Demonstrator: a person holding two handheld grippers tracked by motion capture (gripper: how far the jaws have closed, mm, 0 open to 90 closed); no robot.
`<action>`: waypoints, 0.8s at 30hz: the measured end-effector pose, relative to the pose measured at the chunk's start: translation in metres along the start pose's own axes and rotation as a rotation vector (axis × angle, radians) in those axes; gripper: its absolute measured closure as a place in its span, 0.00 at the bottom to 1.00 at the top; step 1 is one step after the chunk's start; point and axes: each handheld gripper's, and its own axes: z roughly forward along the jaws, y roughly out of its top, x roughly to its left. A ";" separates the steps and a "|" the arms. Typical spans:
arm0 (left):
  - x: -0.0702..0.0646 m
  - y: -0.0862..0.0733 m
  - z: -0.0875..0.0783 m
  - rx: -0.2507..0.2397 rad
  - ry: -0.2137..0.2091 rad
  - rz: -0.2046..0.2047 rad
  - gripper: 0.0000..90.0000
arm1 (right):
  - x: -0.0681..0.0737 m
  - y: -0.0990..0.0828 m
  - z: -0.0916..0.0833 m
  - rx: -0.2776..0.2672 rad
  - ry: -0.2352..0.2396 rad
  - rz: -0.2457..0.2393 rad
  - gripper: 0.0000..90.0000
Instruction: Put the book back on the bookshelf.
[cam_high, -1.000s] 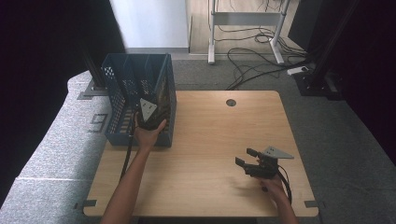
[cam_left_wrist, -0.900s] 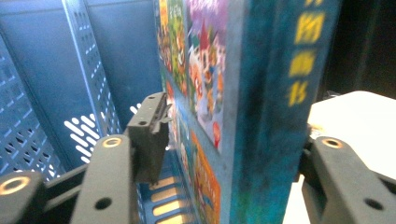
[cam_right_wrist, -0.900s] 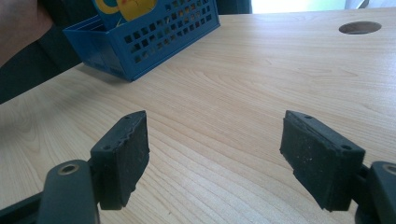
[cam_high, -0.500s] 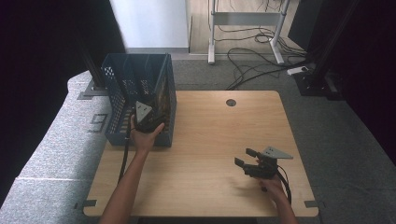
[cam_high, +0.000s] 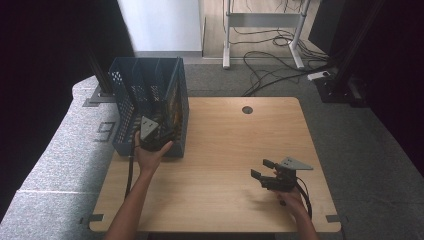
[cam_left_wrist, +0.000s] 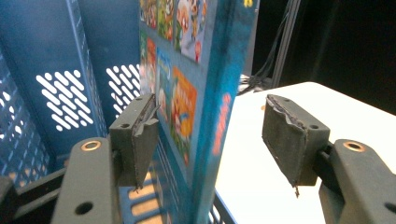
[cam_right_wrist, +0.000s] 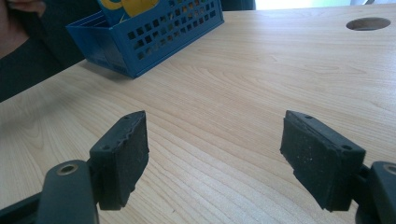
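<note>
A thin picture book (cam_left_wrist: 201, 93) stands upright in the blue perforated basket (cam_high: 127, 100), against its right wall (cam_high: 172, 107). My left gripper (cam_high: 159, 131) is at the basket's near right corner. In the left gripper view its jaws (cam_left_wrist: 210, 135) have just been opening and now straddle the book's edge. The left pad (cam_left_wrist: 140, 135) is close to the cover and the right pad (cam_left_wrist: 289, 135) stands well clear of the spine. My right gripper (cam_high: 261, 169) rests low over the table's near right part, open (cam_right_wrist: 224, 154) with only bare wood between its pads.
The basket (cam_right_wrist: 154, 42) sits on the far left of the wooden table (cam_high: 225, 130), partly over its left edge. A round cable hole (cam_high: 247, 109) lies near the far edge. Beyond the table are a desk frame and floor cables (cam_high: 270, 55).
The left gripper has drawn back a little toward the near edge and its jaws have spread off the book. The right gripper has stayed put.
</note>
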 end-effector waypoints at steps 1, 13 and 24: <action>0.000 -0.002 -0.004 0.003 -0.004 -0.005 0.40 | 0.000 0.000 0.000 0.002 0.001 0.000 0.25; -0.006 -0.024 -0.034 0.061 -0.068 -0.005 0.40 | 0.000 0.000 0.000 0.005 -0.017 -0.004 0.25; -0.016 -0.052 -0.054 0.111 -0.141 -0.028 0.40 | -0.001 -0.001 0.000 0.015 -0.029 -0.015 0.24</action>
